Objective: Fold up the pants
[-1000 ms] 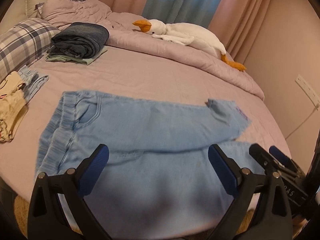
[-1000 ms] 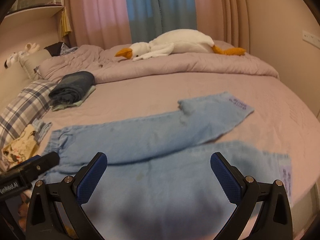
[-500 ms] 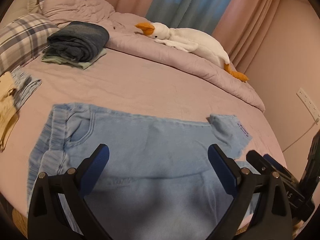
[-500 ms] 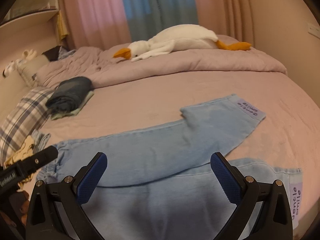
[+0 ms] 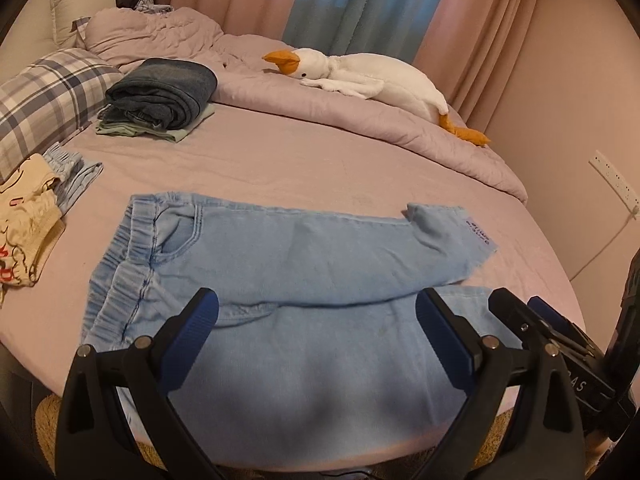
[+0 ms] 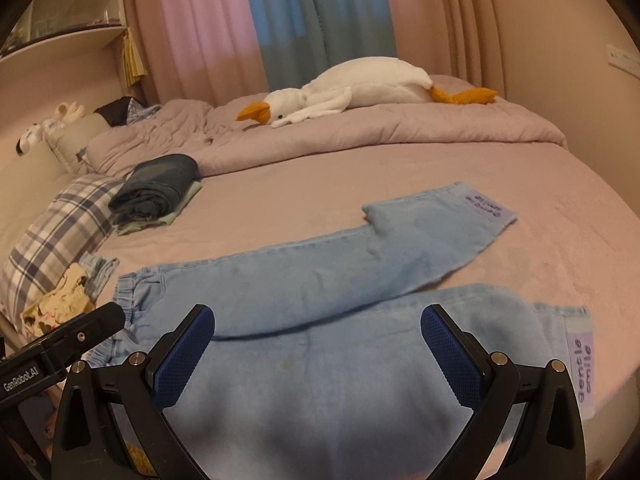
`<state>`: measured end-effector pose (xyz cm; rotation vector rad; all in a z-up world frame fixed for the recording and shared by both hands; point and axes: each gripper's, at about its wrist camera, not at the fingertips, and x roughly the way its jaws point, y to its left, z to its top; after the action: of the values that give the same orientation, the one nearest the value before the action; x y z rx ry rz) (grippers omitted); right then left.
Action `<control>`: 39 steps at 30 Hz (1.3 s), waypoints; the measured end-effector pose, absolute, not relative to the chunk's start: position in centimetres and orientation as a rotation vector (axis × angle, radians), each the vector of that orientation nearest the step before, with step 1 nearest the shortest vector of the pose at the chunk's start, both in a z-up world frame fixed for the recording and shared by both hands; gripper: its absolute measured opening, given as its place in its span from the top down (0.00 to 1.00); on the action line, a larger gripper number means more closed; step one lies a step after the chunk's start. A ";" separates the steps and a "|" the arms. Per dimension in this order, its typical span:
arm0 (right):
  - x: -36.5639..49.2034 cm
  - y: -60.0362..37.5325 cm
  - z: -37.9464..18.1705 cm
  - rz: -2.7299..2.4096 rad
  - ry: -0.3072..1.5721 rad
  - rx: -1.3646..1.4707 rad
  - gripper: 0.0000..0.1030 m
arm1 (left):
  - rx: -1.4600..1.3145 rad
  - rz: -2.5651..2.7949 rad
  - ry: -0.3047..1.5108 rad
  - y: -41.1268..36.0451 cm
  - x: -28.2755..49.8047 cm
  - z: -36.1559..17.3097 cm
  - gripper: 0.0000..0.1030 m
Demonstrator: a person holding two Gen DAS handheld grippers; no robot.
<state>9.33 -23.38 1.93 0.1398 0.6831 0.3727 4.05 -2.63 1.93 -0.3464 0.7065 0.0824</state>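
Light blue denim pants (image 5: 304, 264) (image 6: 320, 280) lie flat on the mauve bed, waistband to the left and both legs stretched to the right, splayed apart. The far leg's cuff (image 6: 484, 206) has a turned-over corner; the near cuff (image 6: 580, 364) carries a lilac label. My left gripper (image 5: 318, 340) hovers open above the near leg with nothing between its blue pads. My right gripper (image 6: 318, 344) is also open and empty over the same leg, further right. Each gripper's black body shows at the edge of the other's view.
A folded dark jeans stack (image 5: 160, 98) sits at the back left beside a plaid pillow (image 5: 44, 96). Small cream and blue garments (image 5: 28, 216) lie at the left edge. A white goose plush (image 5: 360, 76) rests on the bunched duvet. A wall socket and cable (image 5: 612, 184) are to the right.
Both cameras have shifted over the pants, first in and then back a little. The pants lie as before and both grippers have stayed open.
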 end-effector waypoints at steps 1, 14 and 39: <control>9.2 -23.5 1.8 0.376 0.690 0.144 0.00 | -0.348 0.084 0.710 -2.8 3.8 1.8 0.04; 6.2 -25.6 2.2 0.369 0.669 0.167 0.00 | -0.356 0.063 0.703 -4.3 1.7 2.3 0.04; 5.2 -26.0 2.1 0.358 0.667 0.185 0.00 | -0.374 0.038 0.679 -4.2 0.7 2.7 0.04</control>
<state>5.18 -26.05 2.12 0.1854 0.6669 0.3583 0.67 -4.21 2.67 -0.3743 0.6787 0.0383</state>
